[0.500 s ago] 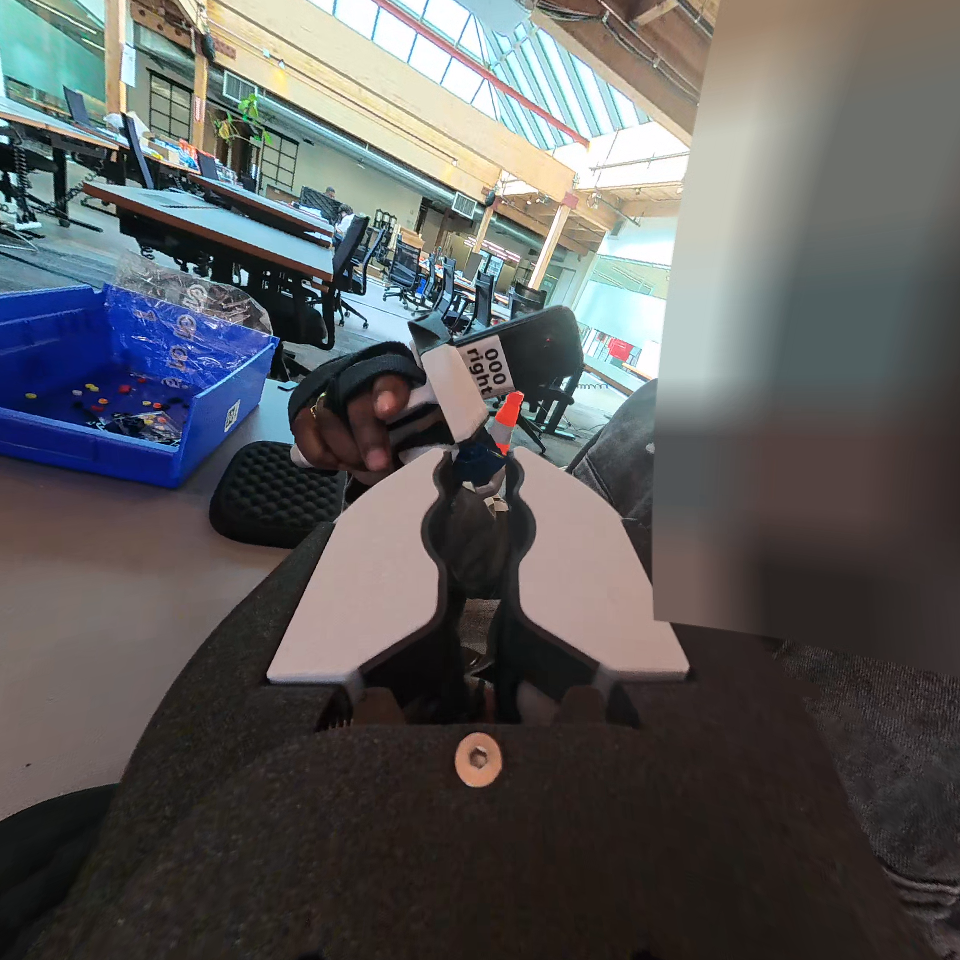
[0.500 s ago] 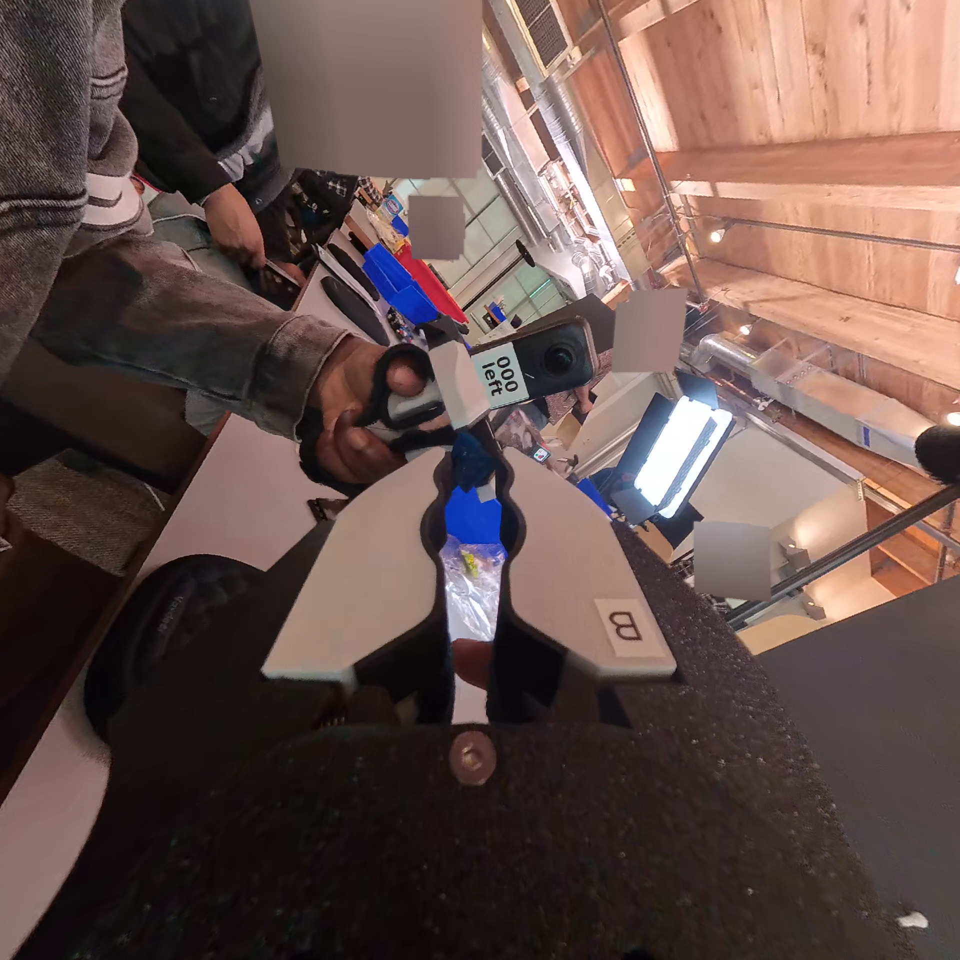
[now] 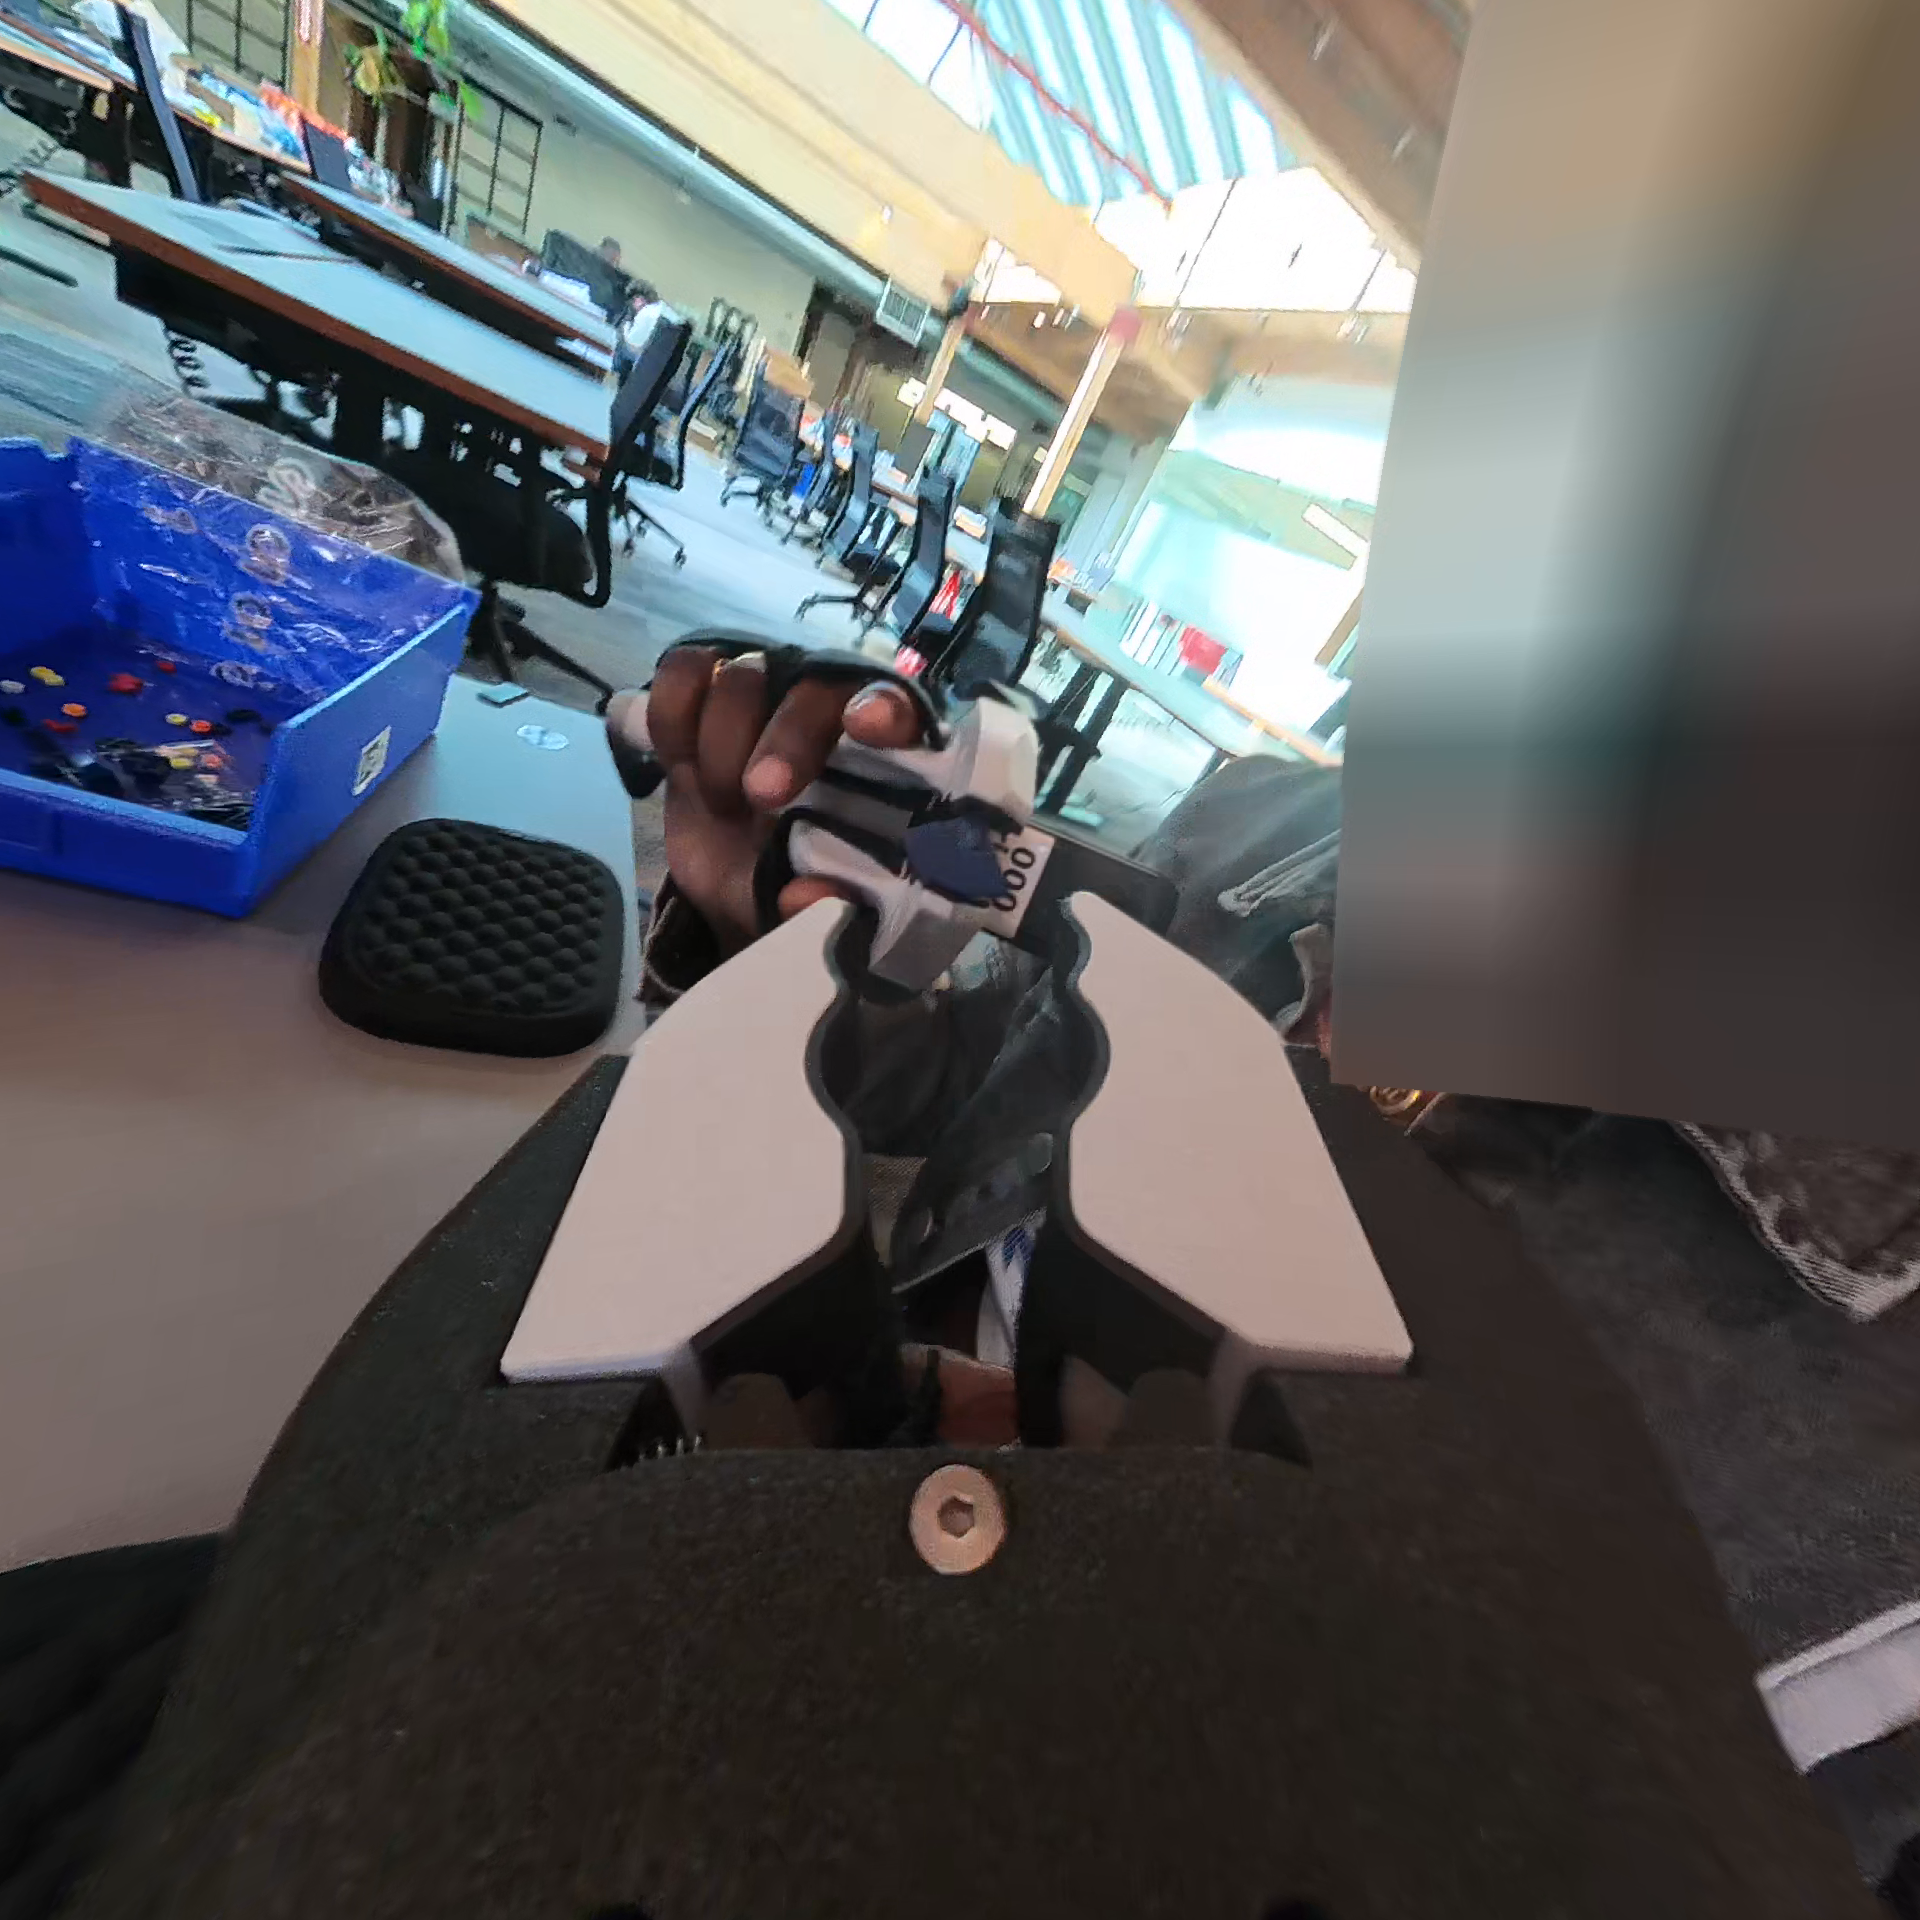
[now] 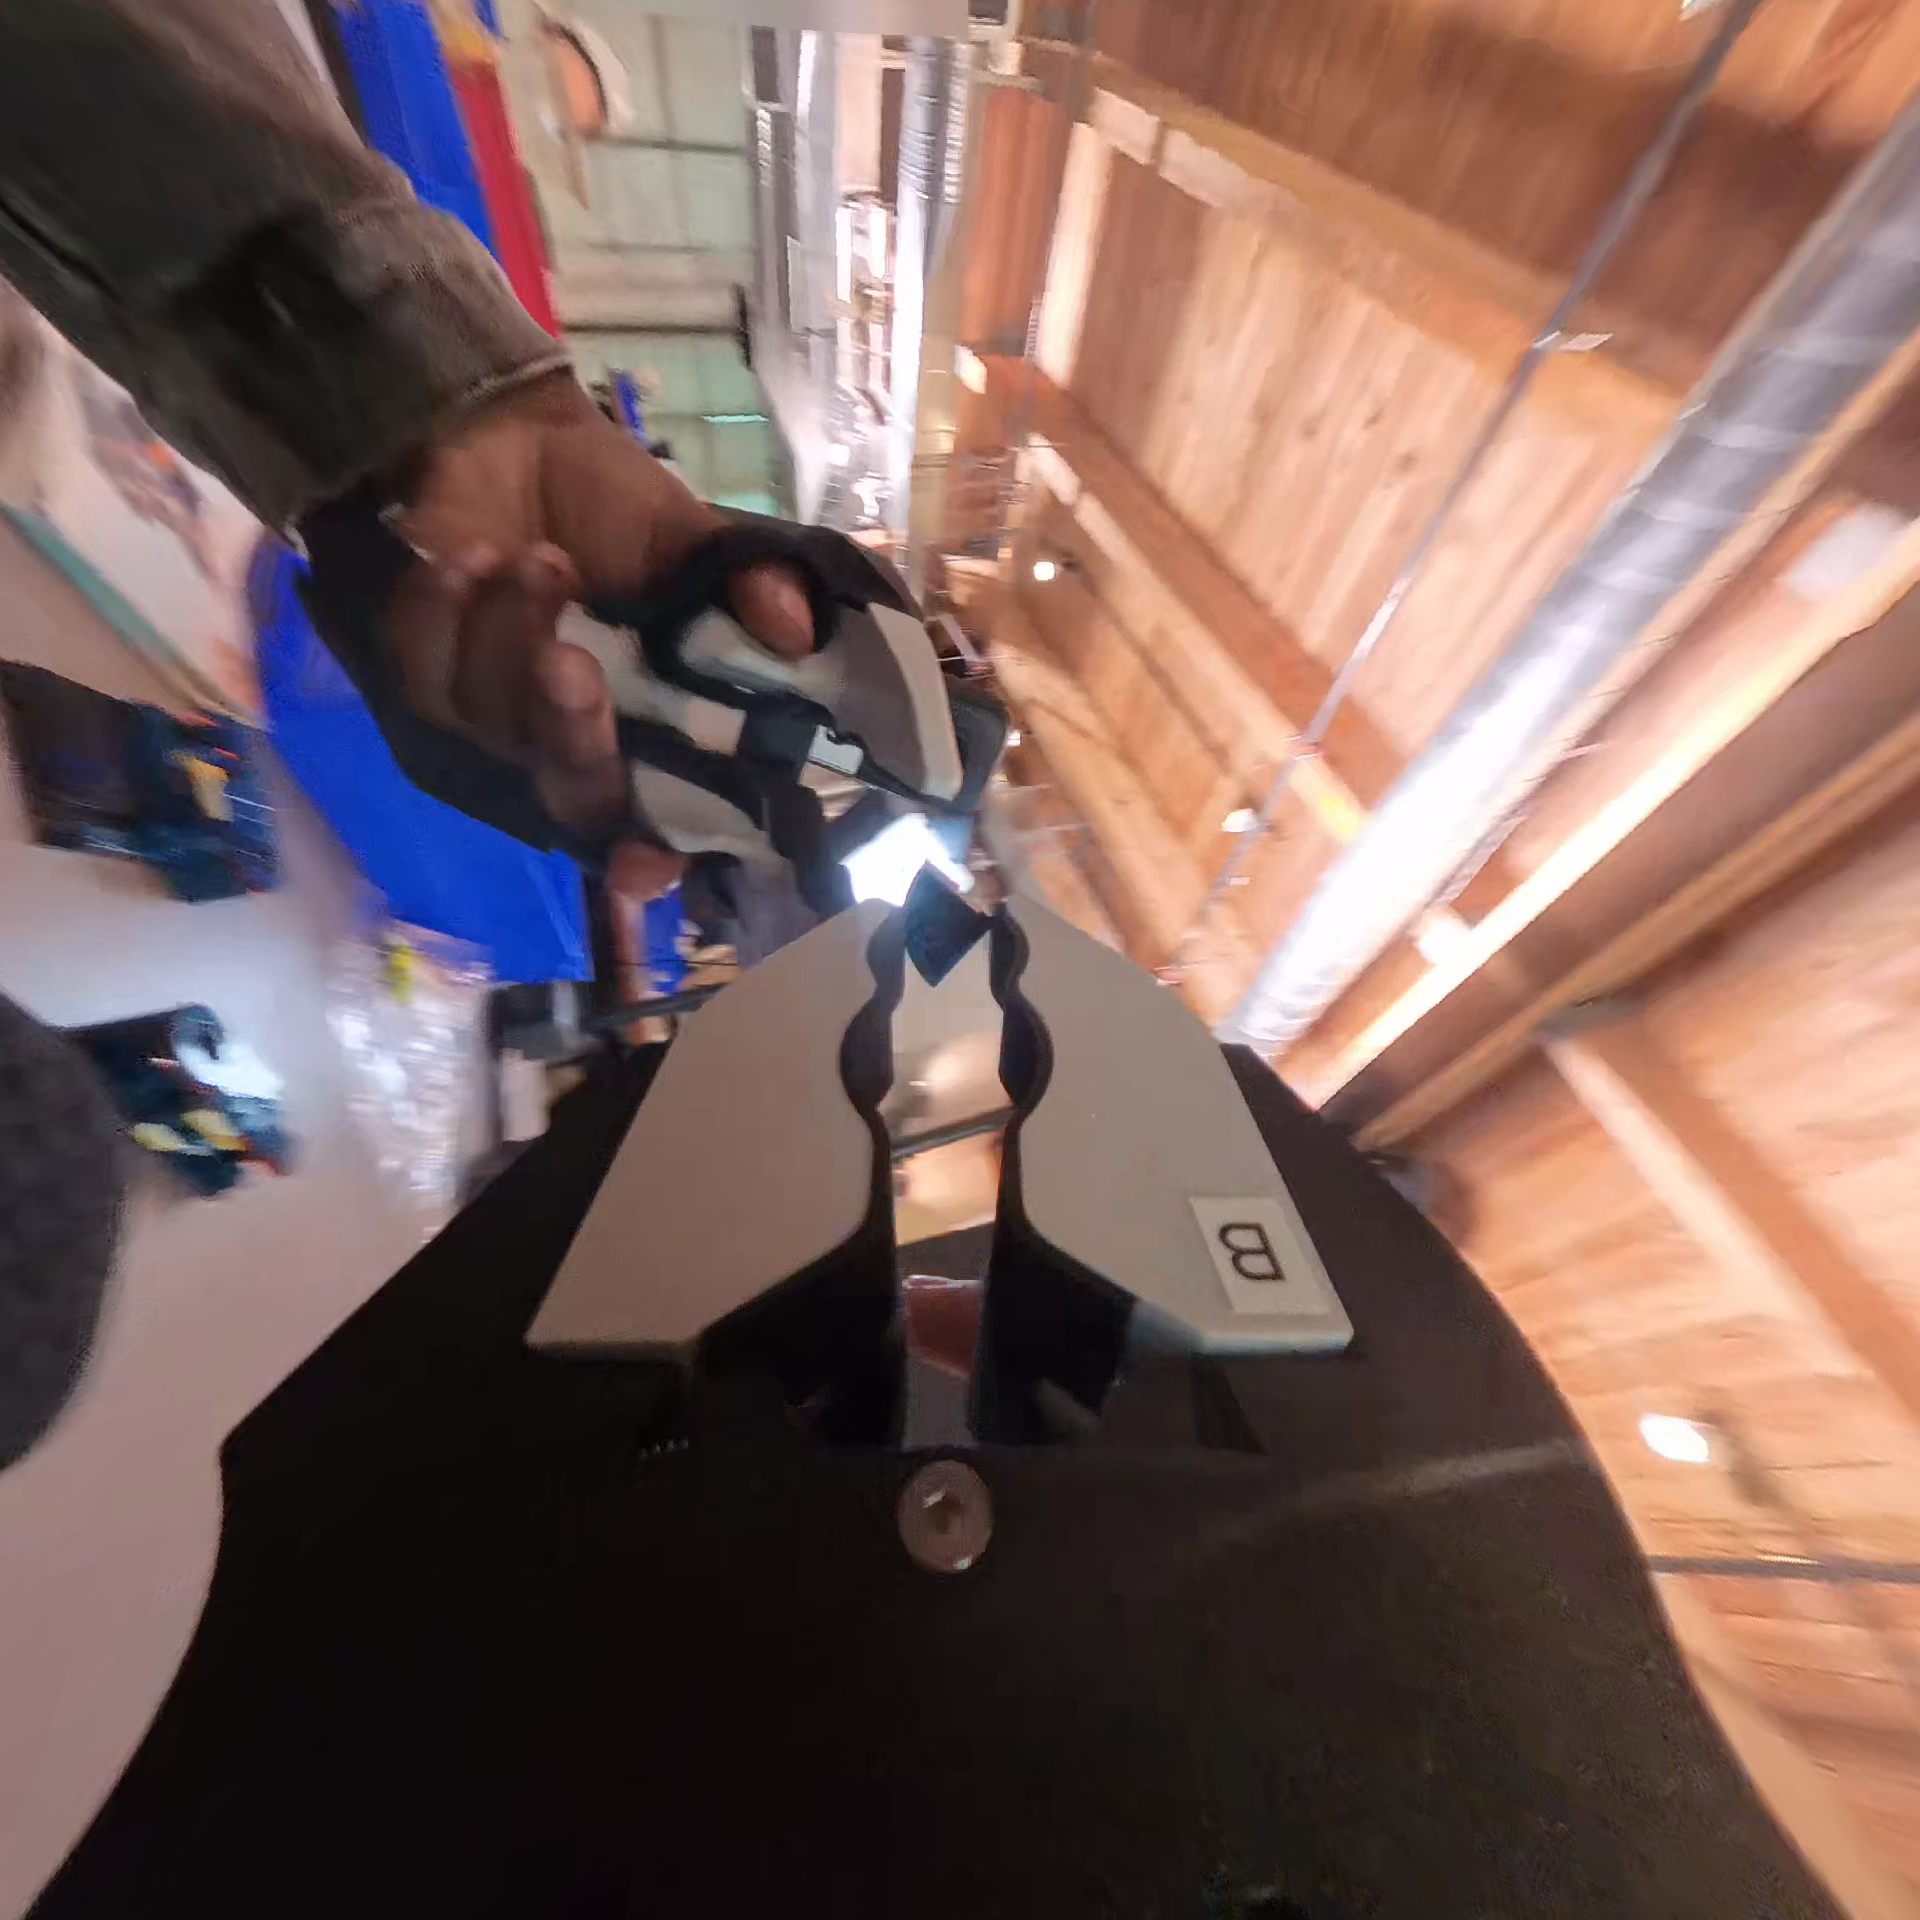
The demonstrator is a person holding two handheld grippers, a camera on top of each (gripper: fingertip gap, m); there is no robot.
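In the left wrist view, the left gripper (image 3: pixel 951 925) was spread apart and held nothing. The right gripper (image 3: pixel 935 831) sat at 12 o'clock, just past its tips. A blue bin (image 3: pixel 260 727) and black pad (image 3: pixel 473 935) lay at 10 o'clock on the table (image 3: pixel 156 1195). In the blurry right wrist view, the right gripper (image 4: pixel 940 935) was a little apart, with a small dark piece (image 4: pixel 940 935) between its tips; I could not tell if it gripped it.

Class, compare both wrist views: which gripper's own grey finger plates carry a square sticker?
The right gripper: one plate bears a white sticker near its base. The left gripper has plain grey plates.
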